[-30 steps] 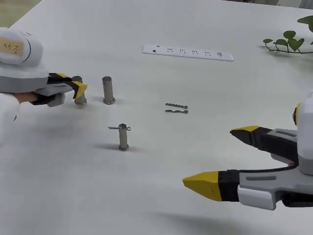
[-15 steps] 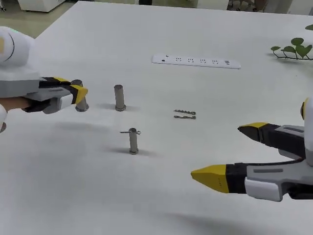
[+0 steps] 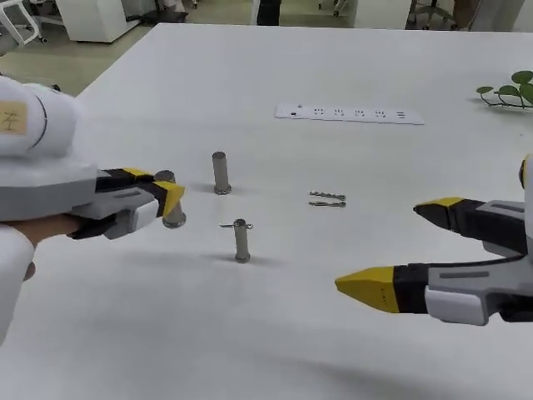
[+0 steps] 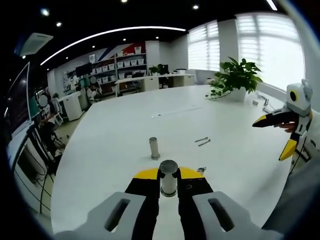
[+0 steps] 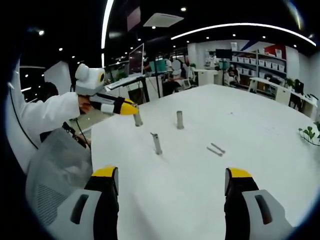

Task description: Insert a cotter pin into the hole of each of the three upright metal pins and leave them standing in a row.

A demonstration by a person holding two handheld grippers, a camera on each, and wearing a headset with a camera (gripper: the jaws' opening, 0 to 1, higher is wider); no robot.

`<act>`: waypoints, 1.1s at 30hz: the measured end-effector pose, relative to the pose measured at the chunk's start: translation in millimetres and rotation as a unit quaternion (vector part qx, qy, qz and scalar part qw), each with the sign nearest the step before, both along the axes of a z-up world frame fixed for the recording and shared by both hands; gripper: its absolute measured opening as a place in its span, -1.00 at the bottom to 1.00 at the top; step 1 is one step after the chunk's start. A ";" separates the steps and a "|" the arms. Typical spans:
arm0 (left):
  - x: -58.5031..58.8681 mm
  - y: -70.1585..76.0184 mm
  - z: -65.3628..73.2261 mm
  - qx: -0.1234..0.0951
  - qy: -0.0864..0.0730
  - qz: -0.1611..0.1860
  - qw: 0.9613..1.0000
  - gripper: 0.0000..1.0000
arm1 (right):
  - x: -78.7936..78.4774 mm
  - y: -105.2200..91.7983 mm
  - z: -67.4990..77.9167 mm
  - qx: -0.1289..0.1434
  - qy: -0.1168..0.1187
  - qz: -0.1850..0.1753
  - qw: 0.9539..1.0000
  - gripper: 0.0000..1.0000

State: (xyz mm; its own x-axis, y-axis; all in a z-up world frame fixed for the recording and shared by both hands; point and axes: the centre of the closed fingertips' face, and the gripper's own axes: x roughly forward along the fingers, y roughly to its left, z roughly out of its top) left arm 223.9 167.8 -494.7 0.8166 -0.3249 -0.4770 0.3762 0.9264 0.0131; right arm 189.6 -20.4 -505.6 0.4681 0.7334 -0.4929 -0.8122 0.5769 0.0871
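My left gripper point(image 3: 171, 200) is shut on an upright metal pin point(image 3: 173, 215), which shows between its yellow jaws in the left gripper view point(image 4: 168, 178). A second bare pin point(image 3: 220, 172) stands behind it to the right. A third pin point(image 3: 241, 240) stands nearer me with a cotter pin through its top. Two loose cotter pins point(image 3: 327, 199) lie side by side on the white table point(image 3: 275, 333). At the lower right my right gripper point(image 3: 396, 247) hovers open with nothing in it, well short of the cotter pins point(image 5: 215, 149).
A white power strip point(image 3: 350, 113) lies at the back of the table. Plant leaves point(image 3: 510, 90) reach in at the far right edge. A person's white sleeve point(image 5: 47, 117) runs behind the left gripper point(image 5: 112, 106).
The left gripper has drawn the held pin toward me, out of line with the second bare pin. The right gripper has barely moved. The head camera has shifted.
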 end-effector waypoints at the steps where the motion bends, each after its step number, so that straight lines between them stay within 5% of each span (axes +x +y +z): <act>1: -0.9 -1.3 -0.4 0.000 0.001 -0.001 1.000 -0.82 | 0.0 0.2 0.2 0.001 0.000 0.001 1.000 0.72; 13: -9.5 -41.9 -15.3 -0.009 0.012 -0.022 1.000 -0.82 | -4.0 3.3 9.1 0.012 -0.007 0.016 1.000 0.70; 27: -19.7 -84.1 -45.2 -0.016 0.046 -0.054 0.997 -0.81 | -12.7 -1.0 1.1 0.012 0.006 0.023 1.000 0.73; 33: -17.1 -97.1 -47.8 -0.023 0.047 -0.063 0.997 -0.81 | -16.1 -2.9 -3.8 0.010 0.016 0.022 1.000 0.75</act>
